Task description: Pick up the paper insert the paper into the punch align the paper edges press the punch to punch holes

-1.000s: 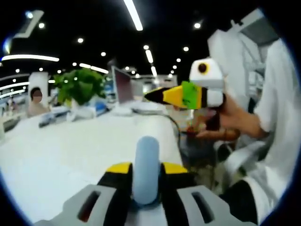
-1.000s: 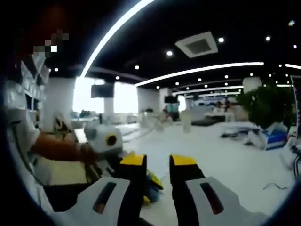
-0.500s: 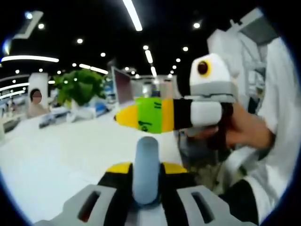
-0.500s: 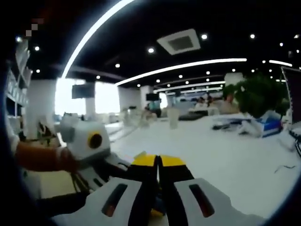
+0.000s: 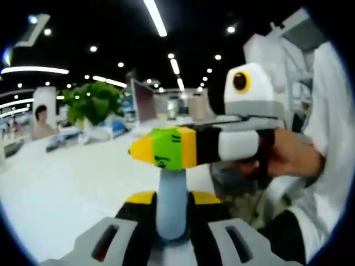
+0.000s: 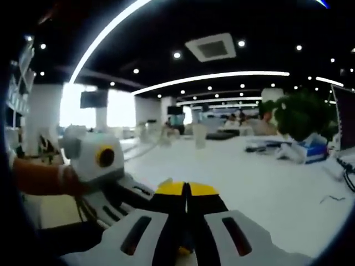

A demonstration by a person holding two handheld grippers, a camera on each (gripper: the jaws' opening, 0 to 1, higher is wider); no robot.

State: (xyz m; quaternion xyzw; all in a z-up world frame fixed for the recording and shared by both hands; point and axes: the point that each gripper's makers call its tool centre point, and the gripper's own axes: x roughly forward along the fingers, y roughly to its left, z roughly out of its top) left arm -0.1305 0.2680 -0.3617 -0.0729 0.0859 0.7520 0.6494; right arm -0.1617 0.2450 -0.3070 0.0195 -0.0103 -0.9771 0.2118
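Left gripper (image 5: 166, 198) clamps smooth rounded pale-blue handle (image 5: 171, 202), right gripper (image 6: 186, 191) closed.

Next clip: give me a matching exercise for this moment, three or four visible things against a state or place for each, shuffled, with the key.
Things:
1. left gripper
2. right gripper
3. plant
4. blue handle

States or places:
A. stands at the far side of the white table, green leaves
B. jaws pressed together, nothing seen between them
C. upright between yellow-tipped jaws
D. shut on a pale blue object

Pairs: 1-D, 2-B, 3-A, 4-C
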